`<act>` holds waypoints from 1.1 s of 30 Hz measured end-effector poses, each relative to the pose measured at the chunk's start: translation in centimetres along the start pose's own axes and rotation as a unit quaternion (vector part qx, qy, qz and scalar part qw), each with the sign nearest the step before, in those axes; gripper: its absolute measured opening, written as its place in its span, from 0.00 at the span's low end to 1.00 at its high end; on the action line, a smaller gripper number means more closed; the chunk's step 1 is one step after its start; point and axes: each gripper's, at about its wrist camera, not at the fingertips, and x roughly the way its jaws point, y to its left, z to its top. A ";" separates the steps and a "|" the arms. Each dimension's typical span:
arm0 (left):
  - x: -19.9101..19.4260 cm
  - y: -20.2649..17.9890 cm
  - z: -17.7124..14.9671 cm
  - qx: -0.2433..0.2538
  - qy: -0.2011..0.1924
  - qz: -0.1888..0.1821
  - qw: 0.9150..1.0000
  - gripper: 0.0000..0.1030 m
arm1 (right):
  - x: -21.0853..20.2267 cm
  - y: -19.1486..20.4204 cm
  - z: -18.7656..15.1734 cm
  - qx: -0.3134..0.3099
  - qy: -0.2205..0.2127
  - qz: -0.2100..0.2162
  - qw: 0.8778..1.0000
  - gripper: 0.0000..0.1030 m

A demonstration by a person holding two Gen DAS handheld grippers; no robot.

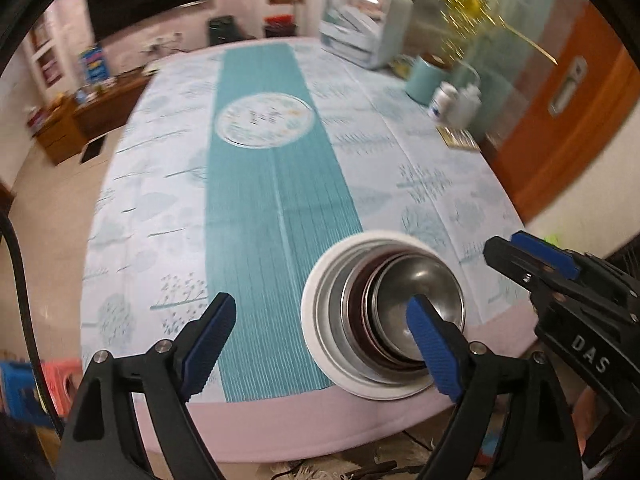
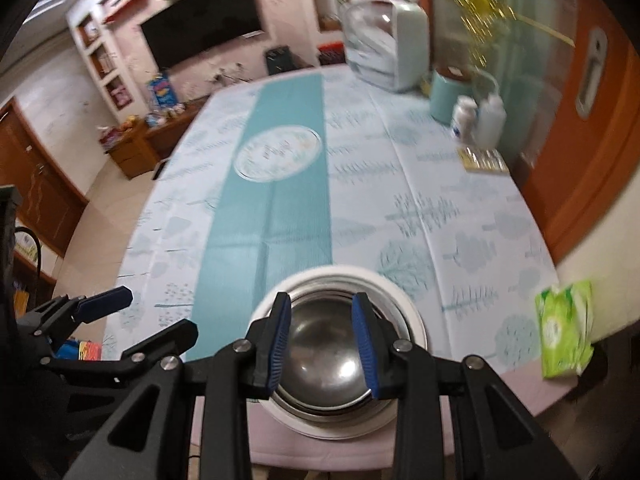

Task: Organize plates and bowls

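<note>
Near the front edge of the table with the teal-and-white tree-print cloth (image 1: pixel 420 184) sits a nested stack: round white plate (image 1: pixel 316 344) at the bottom, dark-rimmed dish in between, shiny steel bowl (image 2: pixel 332 356) on top. Left gripper (image 1: pixel 320 340), black with blue ribbed pads, hangs over the stack's left side, jaws spread wide, nothing gripped. Right gripper (image 2: pixel 322 340) hovers above the steel bowl, jaws partly apart, pads clear of it, holding nothing. Green tissue pack (image 2: pixel 566 328) lies at the table's right edge, well apart.
</note>
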 end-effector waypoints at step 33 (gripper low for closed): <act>-5.2 -1.8 -4.6 -0.061 -0.083 0.099 0.990 0.87 | -3.9 1.0 -2.7 -0.070 -0.061 -0.017 0.996 0.47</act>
